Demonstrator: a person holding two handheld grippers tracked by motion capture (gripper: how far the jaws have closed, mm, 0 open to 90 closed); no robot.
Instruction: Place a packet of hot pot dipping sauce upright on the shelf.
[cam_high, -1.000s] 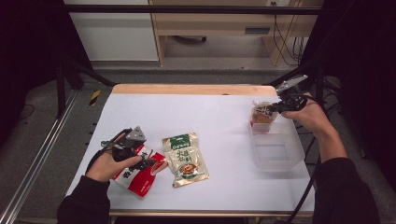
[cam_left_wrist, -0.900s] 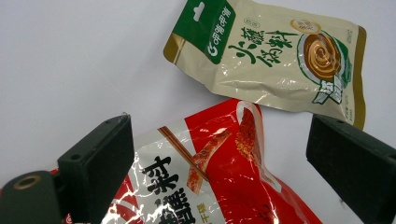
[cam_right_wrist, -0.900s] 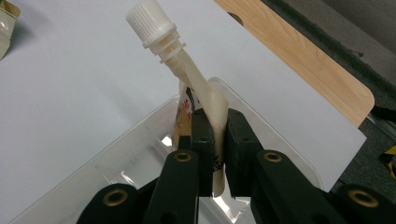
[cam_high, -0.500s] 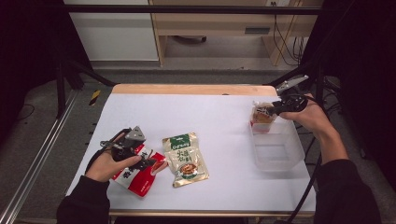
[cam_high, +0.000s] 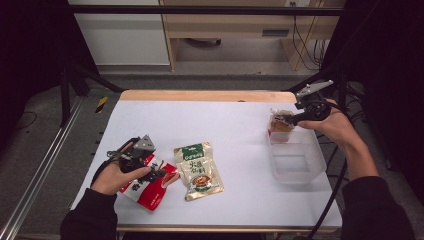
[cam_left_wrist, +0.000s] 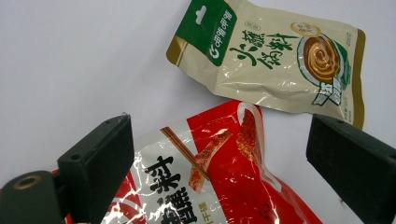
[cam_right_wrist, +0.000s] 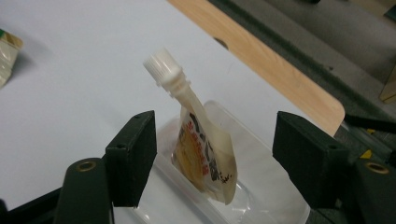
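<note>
Spouted pouch released into the bin, two packets left to move

My right gripper (cam_right_wrist: 212, 158) has just been opening, its jaws now apart with the spouted pouch (cam_right_wrist: 203, 151) standing free between them, leaning in the clear bin (cam_high: 296, 162); so I judge one item delivered; my left gripper (cam_left_wrist: 219, 172) hangs with jaws spread over the red packet (cam_left_wrist: 210, 172), not clamped; that and the green-topped packet (cam_high: 198, 168) lie on the white table (cam_high: 220, 120), well apart from the bin, waiting to go
</note>
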